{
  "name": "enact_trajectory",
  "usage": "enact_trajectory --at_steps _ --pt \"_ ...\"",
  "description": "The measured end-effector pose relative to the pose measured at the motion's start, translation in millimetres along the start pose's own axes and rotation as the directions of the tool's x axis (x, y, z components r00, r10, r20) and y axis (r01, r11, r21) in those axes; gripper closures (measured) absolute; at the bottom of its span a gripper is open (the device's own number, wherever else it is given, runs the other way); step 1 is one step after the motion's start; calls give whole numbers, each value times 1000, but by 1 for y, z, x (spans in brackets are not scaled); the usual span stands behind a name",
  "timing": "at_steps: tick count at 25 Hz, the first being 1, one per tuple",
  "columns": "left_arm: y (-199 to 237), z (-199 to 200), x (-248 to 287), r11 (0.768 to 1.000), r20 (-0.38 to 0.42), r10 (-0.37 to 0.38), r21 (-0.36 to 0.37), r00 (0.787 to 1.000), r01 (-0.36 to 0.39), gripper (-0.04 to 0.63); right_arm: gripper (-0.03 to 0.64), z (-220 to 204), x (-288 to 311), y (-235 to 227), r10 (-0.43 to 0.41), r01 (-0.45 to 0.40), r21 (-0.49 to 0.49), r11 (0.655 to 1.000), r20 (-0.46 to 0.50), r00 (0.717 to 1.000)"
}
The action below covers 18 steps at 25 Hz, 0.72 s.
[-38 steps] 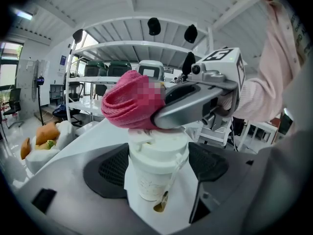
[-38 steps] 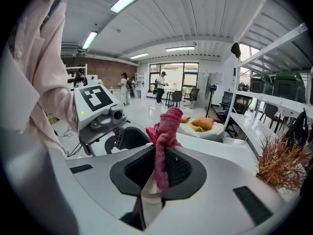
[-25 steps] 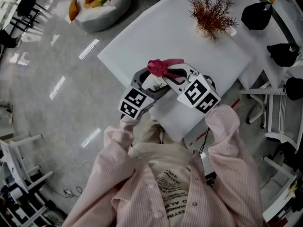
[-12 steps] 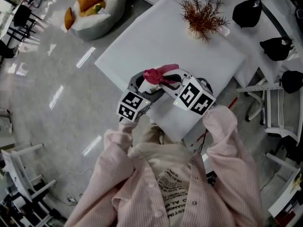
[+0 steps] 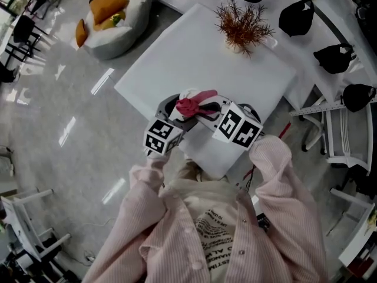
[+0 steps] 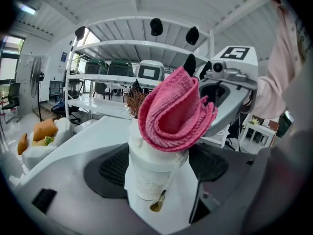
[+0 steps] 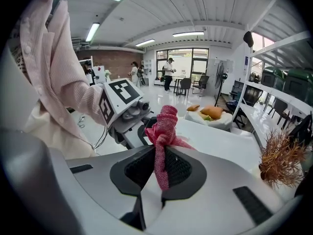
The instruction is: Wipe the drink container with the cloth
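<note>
Filling the middle of the head view, a large white square table is seen, and both tools are held over its near part. The left gripper is closed on the lower wall of a white lidded paper drink cup, which is kept upright between its dark pads. The right gripper is pinched narrow on the tail of a pink knitted cloth, whose folded bundle is pressed on the cup's lid.

The cup is judged to be light and thin-walled, so it could be crushed or tipped by a hard squeeze; a hold just below the stiffer lid rim is thought safest. The cloth is judged to be soft and limp; it is best gripped close to the bundle, so that pressure can be passed to the surface being wiped.
</note>
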<state>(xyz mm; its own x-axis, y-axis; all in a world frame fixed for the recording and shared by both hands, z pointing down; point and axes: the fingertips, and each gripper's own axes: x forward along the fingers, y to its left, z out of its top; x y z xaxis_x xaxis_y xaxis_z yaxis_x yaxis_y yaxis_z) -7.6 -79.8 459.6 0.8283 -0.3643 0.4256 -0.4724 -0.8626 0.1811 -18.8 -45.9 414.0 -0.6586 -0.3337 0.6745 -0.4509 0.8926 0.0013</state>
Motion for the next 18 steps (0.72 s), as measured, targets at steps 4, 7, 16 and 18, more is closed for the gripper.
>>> enact_trajectory --at_steps 4,7,16,18 --pt "-1 0 0 1000 -1 0 -1 1000 0 224 574 -2 -3 4 2 -2 26 1000 4 1000" --pt "0 0 1 1000 0 2 -3 1000 -2 224 574 -4 -6 6 7 -7 38 999 8 1000" --pt "3 3 1 1000 8 14 -10 1000 -14 224 574 -10 -17 11 -3 -5 116 993 68 998" --pt "3 3 1 1000 2 19 -13 1000 -19 224 574 -8 -21 8 -23 4 160 987 116 993"
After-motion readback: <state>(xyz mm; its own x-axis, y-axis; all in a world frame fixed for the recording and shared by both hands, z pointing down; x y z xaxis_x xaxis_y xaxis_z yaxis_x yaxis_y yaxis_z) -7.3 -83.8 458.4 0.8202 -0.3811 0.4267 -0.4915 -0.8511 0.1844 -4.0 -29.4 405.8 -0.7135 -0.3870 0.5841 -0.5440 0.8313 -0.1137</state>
